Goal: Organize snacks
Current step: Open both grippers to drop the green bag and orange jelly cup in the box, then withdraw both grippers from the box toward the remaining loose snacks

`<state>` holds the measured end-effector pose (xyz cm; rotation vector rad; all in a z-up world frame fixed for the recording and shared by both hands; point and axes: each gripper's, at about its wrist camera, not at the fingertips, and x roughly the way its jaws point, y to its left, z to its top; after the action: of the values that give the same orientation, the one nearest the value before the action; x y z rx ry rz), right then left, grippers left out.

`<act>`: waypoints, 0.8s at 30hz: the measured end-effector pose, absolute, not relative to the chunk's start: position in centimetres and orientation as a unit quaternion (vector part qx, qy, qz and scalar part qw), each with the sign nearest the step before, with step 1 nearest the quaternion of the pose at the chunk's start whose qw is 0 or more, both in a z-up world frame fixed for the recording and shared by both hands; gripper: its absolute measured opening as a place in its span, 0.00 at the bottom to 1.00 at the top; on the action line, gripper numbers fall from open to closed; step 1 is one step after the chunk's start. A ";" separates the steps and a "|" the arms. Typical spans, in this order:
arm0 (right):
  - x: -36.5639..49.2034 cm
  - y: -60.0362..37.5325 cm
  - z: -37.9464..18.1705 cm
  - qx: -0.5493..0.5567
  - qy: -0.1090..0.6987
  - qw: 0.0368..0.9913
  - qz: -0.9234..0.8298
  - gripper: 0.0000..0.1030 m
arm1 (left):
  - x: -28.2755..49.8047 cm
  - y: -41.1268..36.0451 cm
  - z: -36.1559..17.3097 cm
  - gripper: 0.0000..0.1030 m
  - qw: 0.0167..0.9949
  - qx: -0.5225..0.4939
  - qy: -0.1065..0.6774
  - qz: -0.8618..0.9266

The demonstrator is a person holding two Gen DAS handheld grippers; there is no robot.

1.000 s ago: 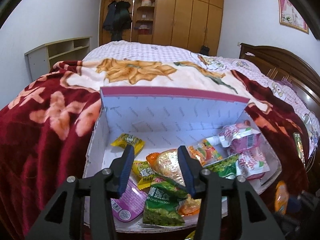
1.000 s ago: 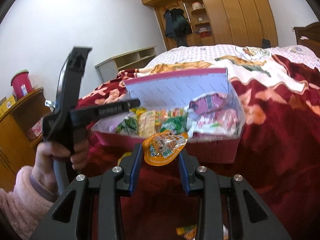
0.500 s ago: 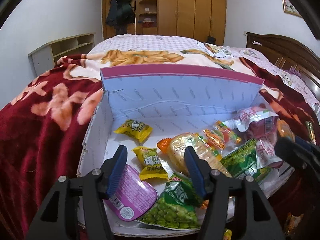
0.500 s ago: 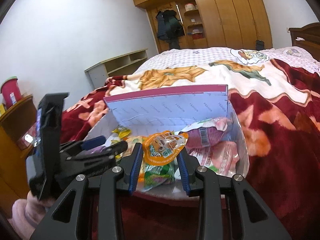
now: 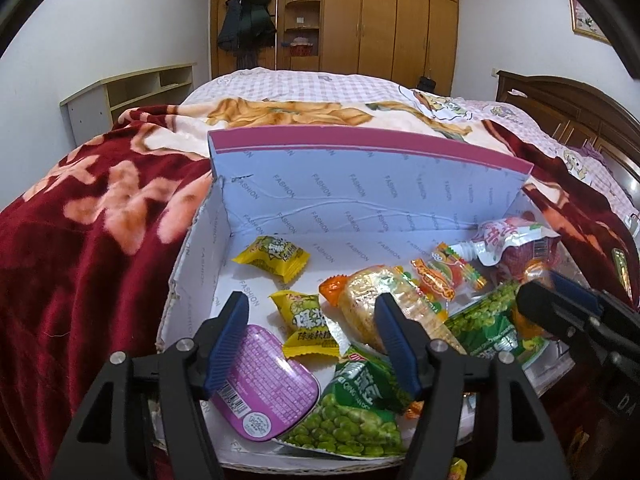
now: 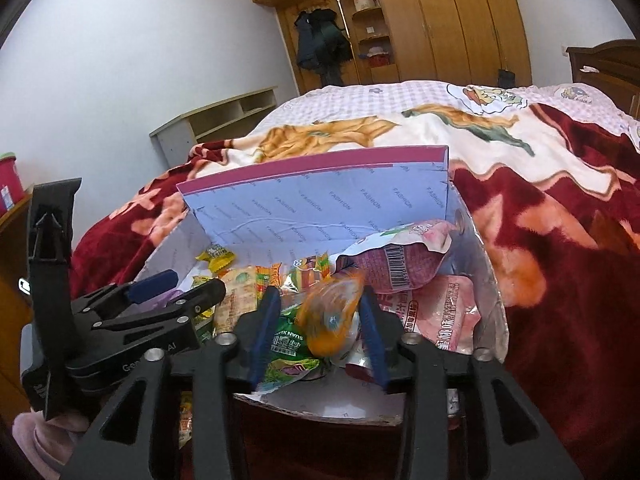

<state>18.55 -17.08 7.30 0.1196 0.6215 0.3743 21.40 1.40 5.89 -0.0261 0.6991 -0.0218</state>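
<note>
While blurred, orange packet (image 6: 332,316) between parted fingers (image 6: 370,332).

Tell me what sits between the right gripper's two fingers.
In the right wrist view, a blurred orange jelly cup sits between the right gripper fingers, whose jaws have just been opening, above the snack box.

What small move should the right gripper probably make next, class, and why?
Probably draw back from the box. The right gripper has just been opening, and the blurred orange jelly cup sits loose between its pads above the snacks, so the drop looks done.
</note>
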 end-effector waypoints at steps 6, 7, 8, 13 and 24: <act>18.4 -16.8 7.5 0.051 0.299 0.935 0.183 0.52 | 21.3 1.3 5.9 0.67 0.940 -0.013 0.342 -0.011; 18.3 -16.8 7.6 0.052 0.297 0.936 0.183 0.52 | 21.4 1.4 5.9 0.67 0.940 -0.012 0.342 -0.010; 18.2 -16.9 7.6 0.053 0.295 0.936 0.183 0.53 | 21.4 1.4 5.9 0.67 0.940 -0.012 0.342 -0.010; 18.0 -17.2 8.0 0.062 0.291 0.936 0.190 0.53 | 21.2 1.3 5.9 0.68 0.940 -0.012 0.342 -0.009; 16.0 -17.0 10.1 0.062 0.267 0.935 0.227 0.53 | 19.0 1.7 8.0 0.68 0.942 -0.025 0.333 -0.021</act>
<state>16.01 -16.96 10.07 0.1258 0.5457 0.4636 19.03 1.71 7.99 -0.0506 0.6800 -0.0432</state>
